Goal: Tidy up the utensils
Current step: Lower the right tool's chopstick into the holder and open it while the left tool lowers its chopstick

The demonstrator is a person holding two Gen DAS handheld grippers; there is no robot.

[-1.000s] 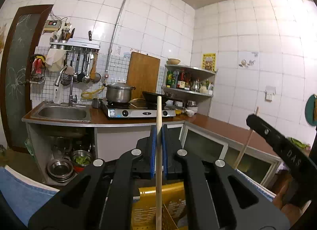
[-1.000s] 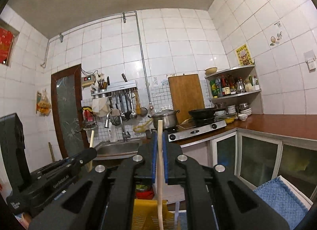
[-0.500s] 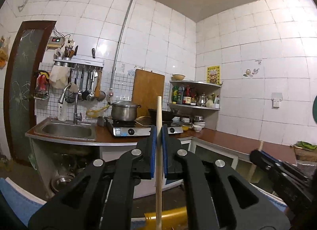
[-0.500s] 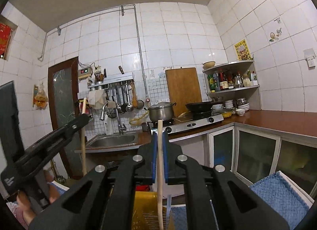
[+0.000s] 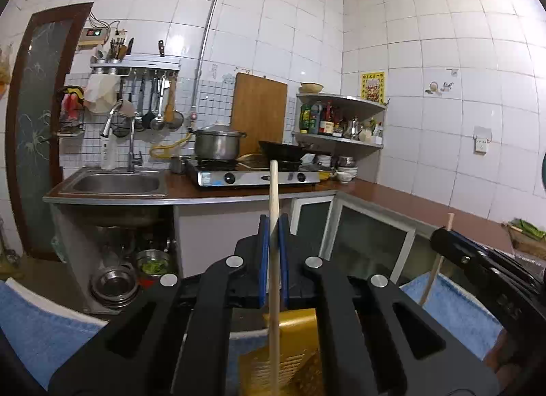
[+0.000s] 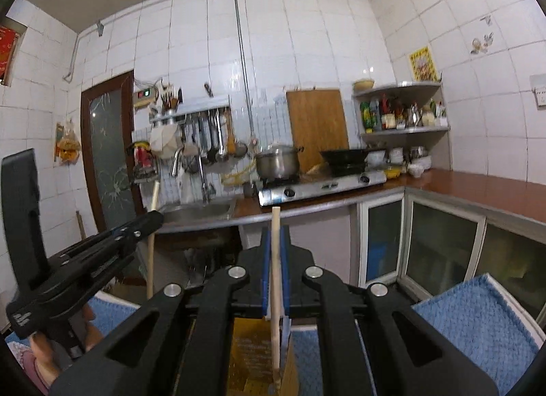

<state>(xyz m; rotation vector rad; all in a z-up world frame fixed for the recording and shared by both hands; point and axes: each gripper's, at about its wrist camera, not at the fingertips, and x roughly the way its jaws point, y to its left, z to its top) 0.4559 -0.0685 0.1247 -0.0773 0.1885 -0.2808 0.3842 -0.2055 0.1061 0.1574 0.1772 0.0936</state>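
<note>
In the left wrist view my left gripper [image 5: 273, 222] is shut on an upright wooden chopstick [image 5: 274, 184]. The stick's lower end hangs over a yellow slotted utensil holder [image 5: 297, 334]. To the right, my right gripper [image 5: 443, 239] holds a second chopstick [image 5: 430, 280]. In the right wrist view my right gripper [image 6: 275, 232] is shut on its chopstick [image 6: 275, 216], above the same yellow holder [image 6: 249, 351]. At the left, my left gripper [image 6: 153, 218] carries its chopstick [image 6: 150, 259]. The stick tips are hidden behind the gripper bodies.
A blue towel [image 5: 454, 314] lies under the holder. Behind are a brown counter [image 5: 409, 198] with a steel sink [image 5: 116, 184], a gas stove [image 5: 252, 177] bearing a pot and a wok, a cutting board [image 5: 259, 109] and a corner shelf [image 5: 341, 140]. A hand [image 6: 41, 362] shows at lower left.
Both grippers have sunk with their chopsticks still clamped. The yellow holder fills more of the bottom of each view than half a second ago.
</note>
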